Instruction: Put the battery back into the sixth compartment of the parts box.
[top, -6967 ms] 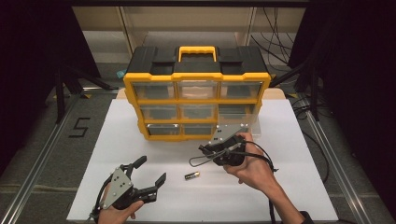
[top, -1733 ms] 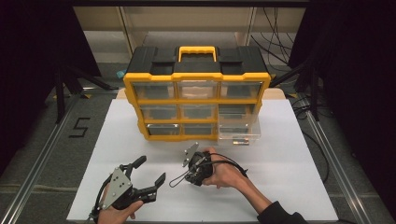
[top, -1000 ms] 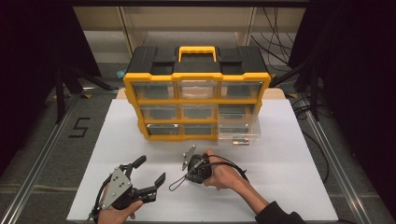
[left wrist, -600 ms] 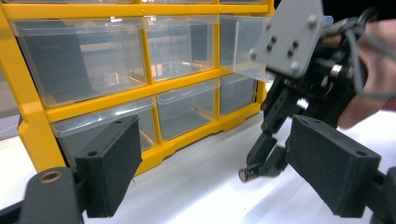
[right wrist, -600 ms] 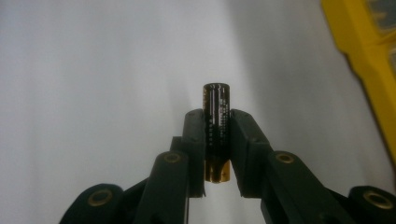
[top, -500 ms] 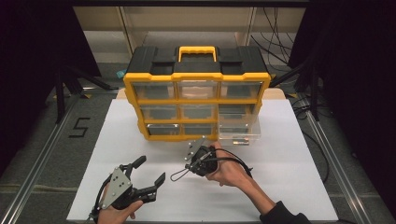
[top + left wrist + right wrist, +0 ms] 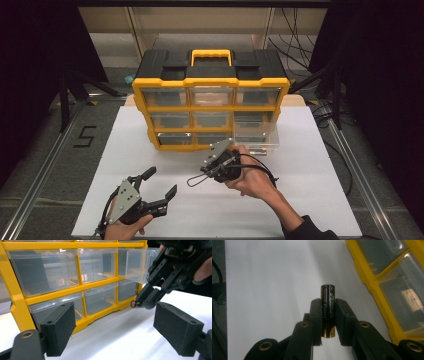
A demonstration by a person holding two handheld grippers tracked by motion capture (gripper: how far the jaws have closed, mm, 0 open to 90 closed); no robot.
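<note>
Battery (image 7: 327,307) clamped in the right tool (image 7: 328,312), left tool (image 7: 150,192) gaping idle on the worktop (image 7: 310,200); carrying it into the pulled-out drawer (image 7: 257,137) likely follows.

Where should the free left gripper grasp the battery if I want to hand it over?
Judging by the pose, take the battery by the black end protruding past the right gripper, coming from beyond that tip. The left gripper is open; that end is the bare stretch of the cylinder.

Black grippers (image 7: 145,192), grey plates, dark sleeve (image 7: 307,231)
</note>
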